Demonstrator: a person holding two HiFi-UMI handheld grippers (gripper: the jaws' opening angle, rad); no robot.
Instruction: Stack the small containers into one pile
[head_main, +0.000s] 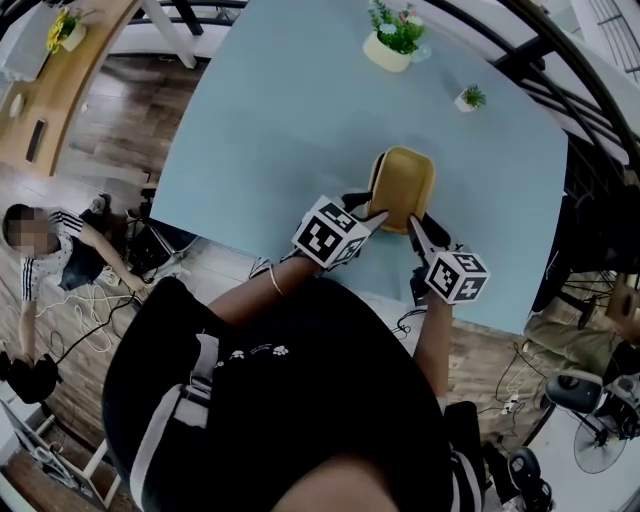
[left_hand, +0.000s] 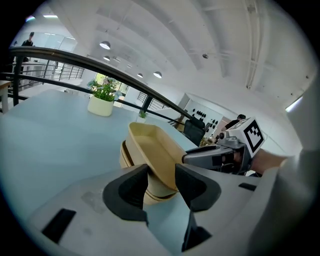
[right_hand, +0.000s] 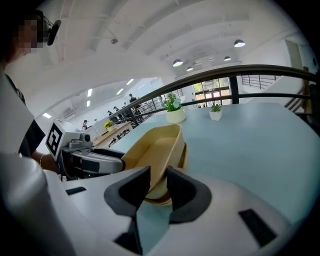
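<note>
— From the head view, the fingers of the left gripper meet the near left edge of the pile of tan containers. And the other side?

— The right gripper comes in at the near right edge of that pile. It stands on the pale blue table, close to the person's side and well apart from the two potted plants at the far side.

— What does the left gripper view show?

— Its dark pads stand fairly wide, yet they are clamped on the near end of the top container, which fills the gap between them. That container is tilted and sits askew over the lower containers, which are nested together on the table. The right gripper's fingers reach its rim from the right.

— And the right gripper view?

— There the pads stand closer together, clamped on the wall at the near end of the same tilted container. The rim of the lower containers shows just beneath it. The left gripper holds the container's left side.
</note>
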